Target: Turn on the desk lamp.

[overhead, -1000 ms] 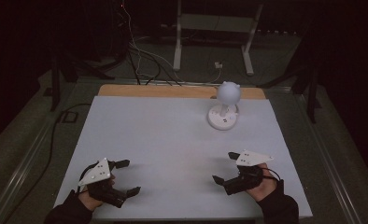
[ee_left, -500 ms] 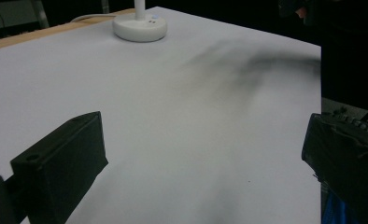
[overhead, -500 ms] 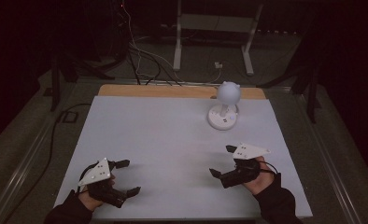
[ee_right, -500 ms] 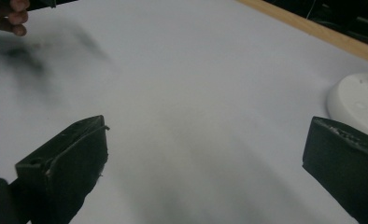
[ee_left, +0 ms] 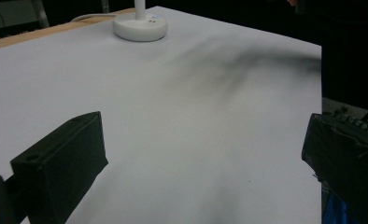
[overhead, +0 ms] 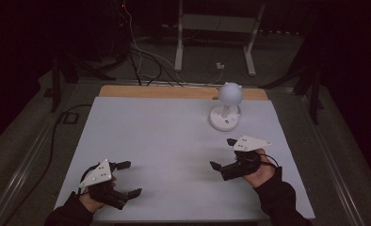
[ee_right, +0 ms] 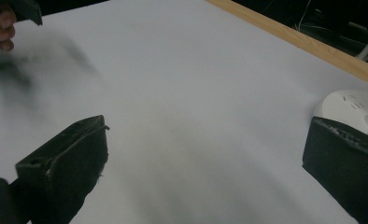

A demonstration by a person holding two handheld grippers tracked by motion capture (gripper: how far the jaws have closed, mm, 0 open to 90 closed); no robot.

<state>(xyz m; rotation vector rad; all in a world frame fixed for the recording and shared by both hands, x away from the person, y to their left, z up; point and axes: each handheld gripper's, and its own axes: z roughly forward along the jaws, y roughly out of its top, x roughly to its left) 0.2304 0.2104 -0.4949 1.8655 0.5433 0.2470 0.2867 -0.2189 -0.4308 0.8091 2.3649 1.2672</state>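
- Lamp (overhead: 226, 107) stands upright at the far right of the table (overhead: 155, 141), close to the wooden strip along the far edge; its round white base rests flat and its ball-shaped head sits on a short stem.
- Nothing touches the lamp; it looks untouched, so the work on it seems not yet begun.
- Right gripper (overhead: 224, 154) hovers low over the table, near the lamp but apart from it, jaws spread wide and holding nothing.
- In the right gripper view the lamp base (ee_right: 355, 109) shows just past the right jaw, so a reach toward it seems the step in hand.
- Left gripper (overhead: 128, 179) sits at the near left corner, well apart from the lamp, jaws likewise spread and empty.
- Left to do, as a judgement: close the gap, then grasp or press the lamp; all of the handling remains.
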